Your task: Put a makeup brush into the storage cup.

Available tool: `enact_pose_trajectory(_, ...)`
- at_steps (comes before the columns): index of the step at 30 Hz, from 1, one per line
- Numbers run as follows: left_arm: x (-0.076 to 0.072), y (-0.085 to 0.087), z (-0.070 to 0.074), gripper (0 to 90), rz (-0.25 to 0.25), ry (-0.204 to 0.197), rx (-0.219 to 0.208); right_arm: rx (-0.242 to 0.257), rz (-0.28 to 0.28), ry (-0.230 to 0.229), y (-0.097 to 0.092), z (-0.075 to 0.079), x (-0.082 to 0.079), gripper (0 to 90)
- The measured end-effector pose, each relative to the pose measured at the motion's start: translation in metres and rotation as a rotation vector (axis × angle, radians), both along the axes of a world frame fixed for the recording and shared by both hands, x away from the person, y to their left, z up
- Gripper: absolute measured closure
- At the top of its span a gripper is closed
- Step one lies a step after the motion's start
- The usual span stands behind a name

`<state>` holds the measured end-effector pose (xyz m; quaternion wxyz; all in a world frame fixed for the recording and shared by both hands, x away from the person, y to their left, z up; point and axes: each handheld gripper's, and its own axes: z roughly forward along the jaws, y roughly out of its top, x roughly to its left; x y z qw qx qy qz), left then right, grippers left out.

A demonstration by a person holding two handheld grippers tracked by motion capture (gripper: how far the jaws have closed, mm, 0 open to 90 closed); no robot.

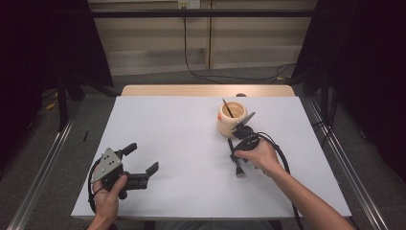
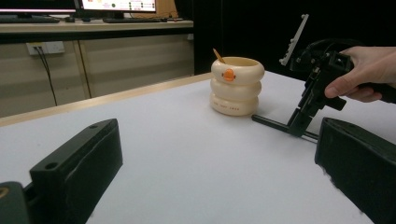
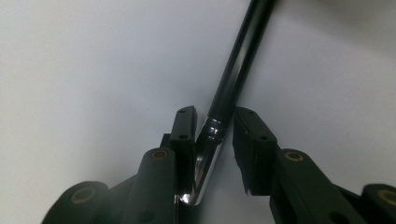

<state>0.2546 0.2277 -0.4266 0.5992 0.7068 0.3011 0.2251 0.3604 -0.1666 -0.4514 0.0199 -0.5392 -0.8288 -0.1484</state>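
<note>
A black-handled brush (image 1: 237, 165) with a silver ferrule lies flat on the white table (image 1: 172, 139), just in front of a cream ringed pot (image 1: 231, 119) that has an orange mark on its side. My right gripper (image 1: 234, 152) points down over the brush. In the right gripper view the brush (image 3: 233, 70) lies between the jaws of that gripper (image 3: 212, 116): the left jaw touches the ferrule, while a narrow gap remains at the right jaw. A thin dark stick (image 1: 227, 108) stands in the pot. My left gripper (image 1: 142, 157) rests open and empty at the table's front left.
The left gripper view looks across bare table to the pot (image 2: 236, 86), the brush (image 2: 273, 122) and the right gripper (image 2: 299, 128) in a hand. A wooden strip (image 1: 206, 90) edges the far side. Metal rails (image 1: 344, 158) flank the table.
</note>
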Motion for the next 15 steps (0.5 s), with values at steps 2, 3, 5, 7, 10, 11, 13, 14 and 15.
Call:
enact_pose_trajectory(2,-0.0002,-0.0001,0.0,0.8,0.0,-0.001,0.001,-0.008,0.003,-0.011,0.0009,-0.0003,-0.0011,71.7)
enact_pose_trajectory(3,-0.0003,-0.0001,0.0,0.8,-0.001,-0.001,0.002,-0.015,0.002,-0.018,0.0012,-0.0005,-0.002,72.8)
enact_pose_trajectory(5,-0.0001,-0.0004,-0.0003,0.8,-0.002,0.001,0.004,-0.027,0.001,-0.026,0.0018,-0.0005,-0.0028,75.3)
enact_pose_trajectory(7,-0.0004,-0.0006,-0.0001,0.8,-0.003,0.0,0.001,-0.036,0.007,-0.028,0.0018,-0.0007,-0.0019,77.8)
enact_pose_trajectory(10,-0.0002,0.0001,-0.0001,0.8,-0.001,0.0,0.002,-0.033,0.012,-0.02,0.0014,-0.0006,-0.0011,78.3)
enact_pose_trajectory(11,-0.0001,0.0001,-0.0001,0.8,-0.001,0.001,0.002,-0.037,0.016,-0.021,0.0016,-0.0005,-0.0008,78.8)
enact_pose_trajectory(13,0.0,-0.0001,-0.0003,0.8,-0.002,0.001,0.005,-0.036,0.014,-0.015,0.0019,-0.0002,0.0001,79.0)
enact_pose_trajectory(14,0.0,-0.0004,-0.0004,0.8,-0.004,0.001,0.006,-0.036,0.015,-0.01,0.002,0.0,0.0007,79.0)
enact_pose_trajectory(15,0.0,-0.0005,-0.0004,0.8,-0.005,0.002,0.007,-0.031,0.011,-0.002,0.0017,0.0001,0.0014,79.0)
